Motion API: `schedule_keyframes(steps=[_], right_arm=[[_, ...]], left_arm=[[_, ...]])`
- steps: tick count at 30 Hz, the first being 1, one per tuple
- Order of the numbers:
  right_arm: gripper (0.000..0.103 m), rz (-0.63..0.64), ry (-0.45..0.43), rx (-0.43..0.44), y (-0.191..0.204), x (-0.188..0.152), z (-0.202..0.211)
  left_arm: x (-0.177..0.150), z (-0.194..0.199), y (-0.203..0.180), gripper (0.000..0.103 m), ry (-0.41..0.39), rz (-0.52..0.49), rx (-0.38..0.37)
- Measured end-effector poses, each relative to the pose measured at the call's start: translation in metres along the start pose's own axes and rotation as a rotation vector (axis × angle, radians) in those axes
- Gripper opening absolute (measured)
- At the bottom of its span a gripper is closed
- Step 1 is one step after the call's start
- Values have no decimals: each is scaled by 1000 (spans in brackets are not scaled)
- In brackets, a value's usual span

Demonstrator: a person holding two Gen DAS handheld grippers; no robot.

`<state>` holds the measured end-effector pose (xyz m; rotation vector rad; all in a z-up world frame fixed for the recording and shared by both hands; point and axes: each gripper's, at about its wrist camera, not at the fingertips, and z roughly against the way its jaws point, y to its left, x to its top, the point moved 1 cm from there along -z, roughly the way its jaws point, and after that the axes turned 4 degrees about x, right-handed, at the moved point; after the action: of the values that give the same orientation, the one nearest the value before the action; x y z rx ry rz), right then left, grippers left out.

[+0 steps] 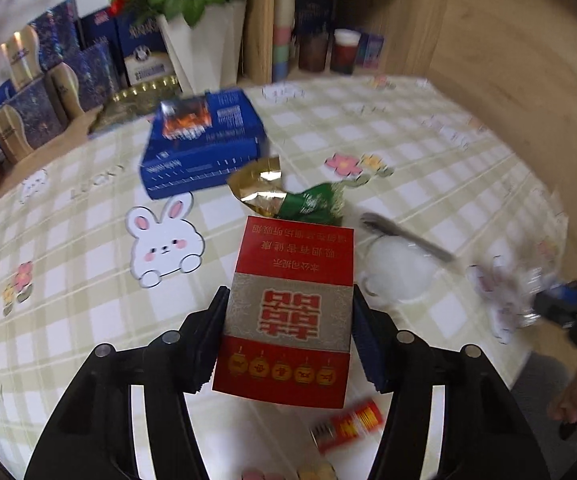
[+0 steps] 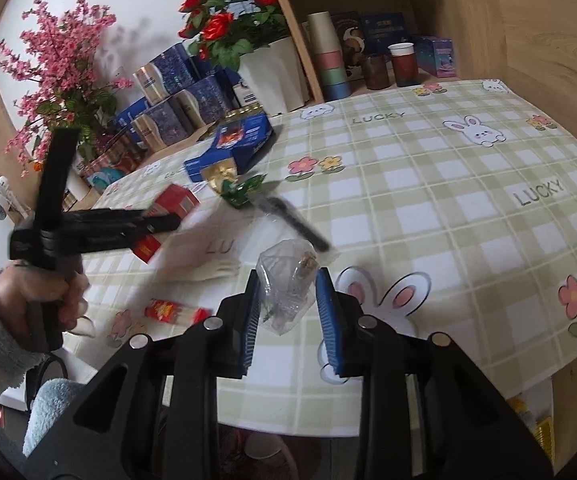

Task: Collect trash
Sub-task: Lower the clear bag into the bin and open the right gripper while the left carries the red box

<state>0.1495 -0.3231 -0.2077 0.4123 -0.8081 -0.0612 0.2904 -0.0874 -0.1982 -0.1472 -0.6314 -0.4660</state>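
A red and grey cigarette box (image 1: 288, 312) sits upright between the fingers of my left gripper (image 1: 288, 296), and both pads press on its sides. In the right wrist view the same box (image 2: 176, 200) tilts in the left gripper (image 2: 164, 218), held by a hand in a fluffy blue sleeve. My right gripper (image 2: 288, 276) is shut on a crumpled clear plastic wrapper (image 2: 288, 280) over the table's near edge. It also shows blurred at the right of the left wrist view, as the right gripper (image 1: 544, 304) with the wrapper (image 1: 524, 292).
On the checked tablecloth (image 2: 428, 200) lie a blue box (image 1: 204, 140), a gold and green wrapper (image 1: 288, 196), a dark utensil (image 1: 404, 236) over something white (image 1: 396, 276) and a small red pack (image 1: 348, 424). A white vase of red roses (image 2: 276, 76), stacked boxes and cups stand behind.
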Motion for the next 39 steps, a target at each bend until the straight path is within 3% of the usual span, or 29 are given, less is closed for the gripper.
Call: schedule_keyframes(steps=[5, 10, 13, 18, 22, 28, 35, 37, 39], right_arm=[[30, -3, 11, 36, 16, -13, 9], [30, 9, 32, 69, 37, -32, 24], [30, -1, 60, 94, 48, -46, 31], [30, 55, 108, 122, 78, -81, 37], [30, 58, 187, 137, 93, -113, 26], [30, 101, 352, 60, 109, -154, -1], [31, 100, 488, 36, 109, -176, -19], [37, 84, 538, 39, 108, -183, -25], [51, 82, 567, 22, 108, -188, -28]], left_arm=[[-24, 57, -1, 57, -76, 75, -18], [-75, 110, -6, 57, -146, 192, -50], [-111, 139, -9, 57, -163, 285, -104], [-160, 175, -23, 57, -171, 322, -116], [-191, 184, -35, 57, -142, 318, -94], [-221, 192, -37, 57, -125, 371, -85], [-224, 197, -33, 57, -146, 398, -81], [-224, 197, -34, 57, -146, 396, -82], [-224, 198, -34, 57, -156, 400, -76]])
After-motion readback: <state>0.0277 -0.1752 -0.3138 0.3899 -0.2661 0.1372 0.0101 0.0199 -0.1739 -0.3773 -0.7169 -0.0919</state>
